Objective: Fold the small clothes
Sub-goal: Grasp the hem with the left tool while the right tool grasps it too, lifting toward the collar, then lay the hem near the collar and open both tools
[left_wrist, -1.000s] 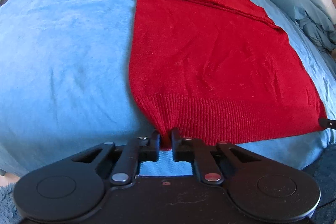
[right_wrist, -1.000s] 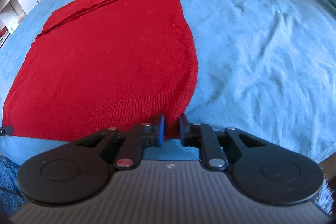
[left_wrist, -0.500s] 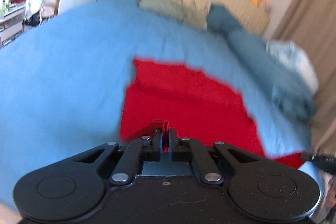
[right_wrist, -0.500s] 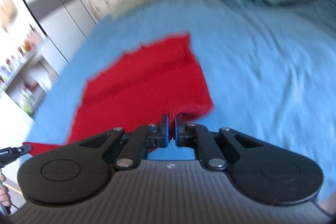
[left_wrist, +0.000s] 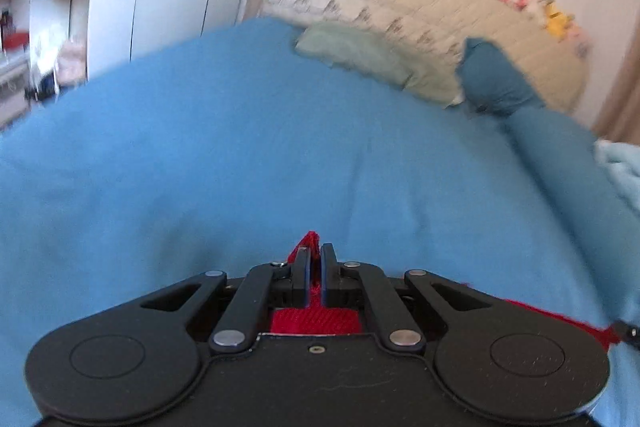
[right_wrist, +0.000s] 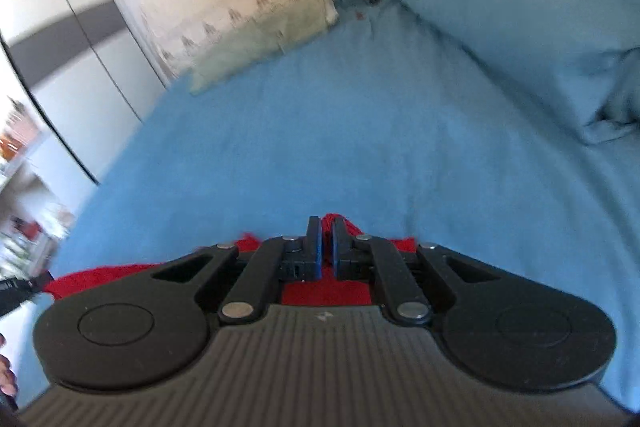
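Observation:
My left gripper (left_wrist: 313, 255) is shut on the hem corner of the red knit sweater (left_wrist: 316, 319). A tuft of red cloth sticks up between its fingers, and the rest hangs below, mostly hidden by the gripper body. My right gripper (right_wrist: 326, 227) is shut on the other hem corner of the sweater (right_wrist: 326, 291). The red edge stretches between the two grippers. Both are lifted above the blue bedspread (left_wrist: 240, 155), also seen in the right wrist view (right_wrist: 320, 131). The right gripper's tip shows at the right edge of the left wrist view (left_wrist: 624, 331).
A pale green pillow (left_wrist: 360, 55) and a dark blue pillow (left_wrist: 496, 79) lie at the head of the bed against a beige headboard (left_wrist: 420, 3). A bunched blue duvet (right_wrist: 520, 7) lies on the right. White wardrobes (right_wrist: 60, 39) and shelves (left_wrist: 36, 27) stand on the left.
Both grippers have lifted the sweater's hem off the bed and carried it forward toward the head of the bed. The flat sweater body has dropped out of both views.

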A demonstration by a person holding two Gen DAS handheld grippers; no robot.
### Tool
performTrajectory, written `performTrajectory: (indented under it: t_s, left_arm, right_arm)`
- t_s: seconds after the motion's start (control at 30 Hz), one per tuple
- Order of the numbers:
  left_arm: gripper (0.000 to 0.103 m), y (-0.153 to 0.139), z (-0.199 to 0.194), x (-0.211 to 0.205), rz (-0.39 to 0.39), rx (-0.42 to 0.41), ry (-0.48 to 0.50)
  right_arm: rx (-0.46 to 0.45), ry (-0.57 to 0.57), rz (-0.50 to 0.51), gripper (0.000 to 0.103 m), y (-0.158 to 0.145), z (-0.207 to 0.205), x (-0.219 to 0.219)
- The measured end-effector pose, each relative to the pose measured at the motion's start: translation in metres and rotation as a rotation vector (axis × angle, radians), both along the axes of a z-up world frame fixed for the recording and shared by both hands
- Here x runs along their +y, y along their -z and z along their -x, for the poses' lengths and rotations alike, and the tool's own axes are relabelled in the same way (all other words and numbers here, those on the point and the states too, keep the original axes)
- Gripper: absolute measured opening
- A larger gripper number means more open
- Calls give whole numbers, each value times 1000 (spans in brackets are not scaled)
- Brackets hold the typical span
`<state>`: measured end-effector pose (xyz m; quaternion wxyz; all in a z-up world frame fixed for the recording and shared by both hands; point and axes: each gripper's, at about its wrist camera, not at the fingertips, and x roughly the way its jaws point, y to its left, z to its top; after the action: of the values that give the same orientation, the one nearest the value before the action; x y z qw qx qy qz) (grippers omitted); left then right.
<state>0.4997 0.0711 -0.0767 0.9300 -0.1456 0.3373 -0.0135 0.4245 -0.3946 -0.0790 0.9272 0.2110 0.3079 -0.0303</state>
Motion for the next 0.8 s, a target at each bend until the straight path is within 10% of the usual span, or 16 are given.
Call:
performTrajectory:
  t_s: [0.13,0.37,0.4,0.5,0.8]
  left_arm:
    - [4,55,-41,-7,-27,83,-27]
    - [7,54,-57,-8,-88,117,-10]
    - [16,50,-55,-9,-117,113,-11]
    - [81,37,-34,-15,-223,112,-46]
    - [91,77,67,-38,-135,234,157]
  right_arm:
    - [67,-7,44,20,57,-55,5]
    - [77,-44,75,23,68,-86,3]
    - [79,-51,94,29,66,-87,4]
    - [74,-36,146,93,50,-74,10]
    - [103,-283,222,99,59,13,93]
